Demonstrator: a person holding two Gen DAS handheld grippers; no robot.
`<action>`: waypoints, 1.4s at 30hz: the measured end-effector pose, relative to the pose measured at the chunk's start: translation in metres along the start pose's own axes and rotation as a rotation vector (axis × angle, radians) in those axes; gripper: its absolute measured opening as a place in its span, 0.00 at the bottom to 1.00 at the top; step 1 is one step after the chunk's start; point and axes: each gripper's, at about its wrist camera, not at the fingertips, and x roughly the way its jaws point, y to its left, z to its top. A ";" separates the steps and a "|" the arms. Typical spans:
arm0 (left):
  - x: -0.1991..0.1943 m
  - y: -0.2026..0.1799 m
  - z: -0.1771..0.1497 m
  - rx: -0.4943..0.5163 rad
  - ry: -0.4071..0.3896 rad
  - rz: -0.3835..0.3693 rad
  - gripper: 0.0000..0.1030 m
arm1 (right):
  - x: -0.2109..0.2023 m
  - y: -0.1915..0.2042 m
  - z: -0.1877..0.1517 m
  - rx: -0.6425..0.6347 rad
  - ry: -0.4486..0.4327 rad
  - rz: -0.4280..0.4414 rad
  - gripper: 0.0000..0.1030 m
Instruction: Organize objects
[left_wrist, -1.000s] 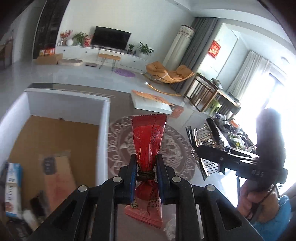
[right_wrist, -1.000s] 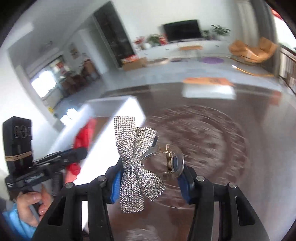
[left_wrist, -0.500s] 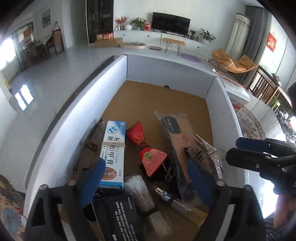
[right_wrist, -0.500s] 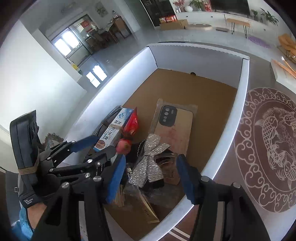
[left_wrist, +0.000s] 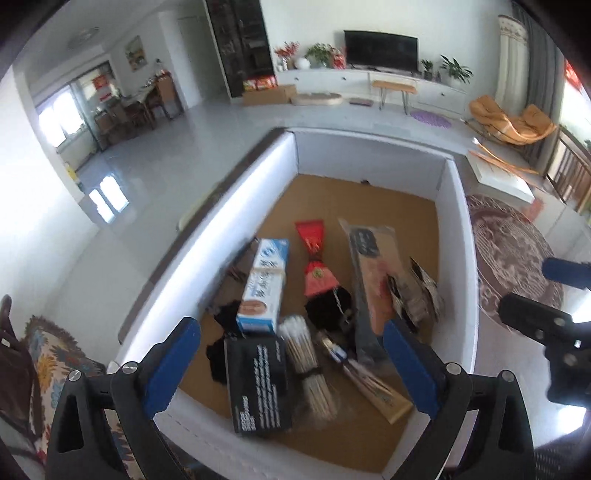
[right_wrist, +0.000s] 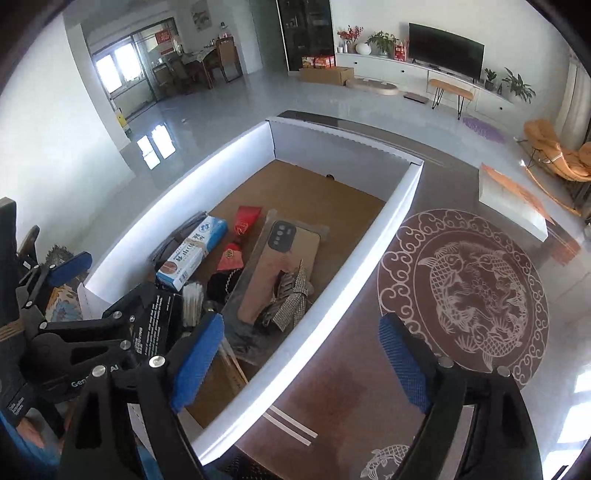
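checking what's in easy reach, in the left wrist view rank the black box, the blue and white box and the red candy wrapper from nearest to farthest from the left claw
Left claw, its jaws opening with nothing between them:
1. black box, directly between the fingers, at the box's near end.
2. blue and white box, just beyond it, left of centre.
3. red candy wrapper, farther in, toward the middle of the white bin.

My left claw covers part of the black box and the phone sleeve in the carton, and the small things heaped beneath are too blurred to name. In the right view its arm hides the carton's near corner. My right claw is cut off by the left view's edge.
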 end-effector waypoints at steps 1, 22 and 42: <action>-0.004 -0.001 -0.003 0.001 0.000 -0.003 0.98 | 0.000 0.000 -0.002 -0.002 0.007 -0.011 0.84; -0.034 0.029 -0.001 -0.129 -0.051 0.069 0.98 | -0.029 0.045 -0.009 -0.132 -0.138 -0.112 0.84; -0.030 0.043 -0.006 -0.181 -0.026 0.059 0.97 | -0.024 0.066 -0.009 -0.192 -0.102 -0.097 0.84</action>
